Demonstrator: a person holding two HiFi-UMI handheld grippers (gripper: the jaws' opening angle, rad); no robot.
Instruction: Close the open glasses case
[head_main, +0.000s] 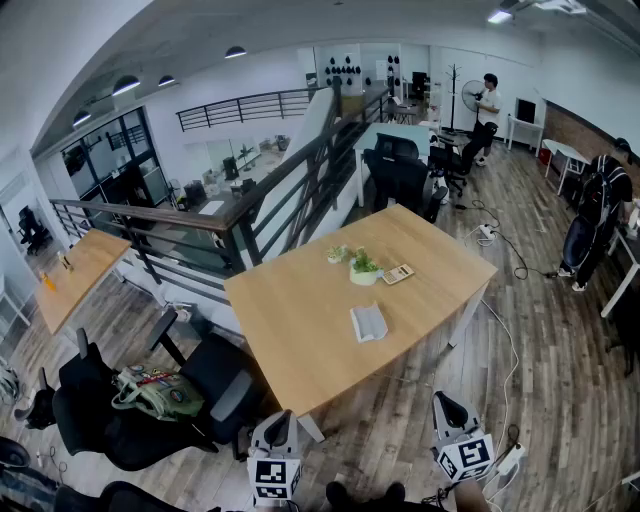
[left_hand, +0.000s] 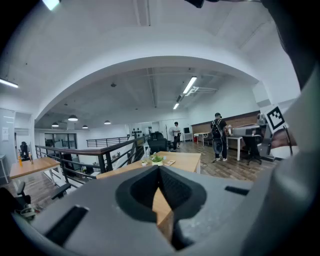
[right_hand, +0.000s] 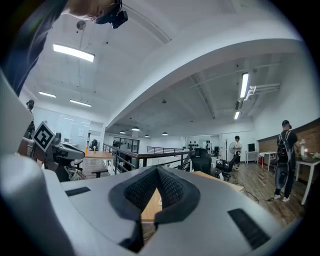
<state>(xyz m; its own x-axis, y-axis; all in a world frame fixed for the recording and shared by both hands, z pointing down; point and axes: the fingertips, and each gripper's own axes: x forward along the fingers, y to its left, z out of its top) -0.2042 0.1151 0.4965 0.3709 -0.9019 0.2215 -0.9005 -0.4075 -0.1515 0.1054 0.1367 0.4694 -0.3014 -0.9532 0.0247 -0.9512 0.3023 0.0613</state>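
Note:
The open glasses case (head_main: 368, 322), pale grey, lies flat on the wooden table (head_main: 300, 340), on its near right half. Both grippers hang well short of the table, at the bottom of the head view. My left gripper (head_main: 279, 424) is shut and holds nothing; in its own view the jaw tips (left_hand: 159, 169) meet, with the table's wood showing below them. My right gripper (head_main: 446, 407) is shut and empty too, its pads (right_hand: 165, 190) closed in front of the table edge (right_hand: 220, 181). Neither gripper view shows the case.
Two small potted plants (head_main: 362, 266) and a flat phone-like thing (head_main: 398, 273) sit beyond the case. Black office chairs (head_main: 150, 400), one with a bag, stand left of the table. A railing (head_main: 280, 200) runs behind. Cables (head_main: 505, 250) cross the floor at right. People stand far off.

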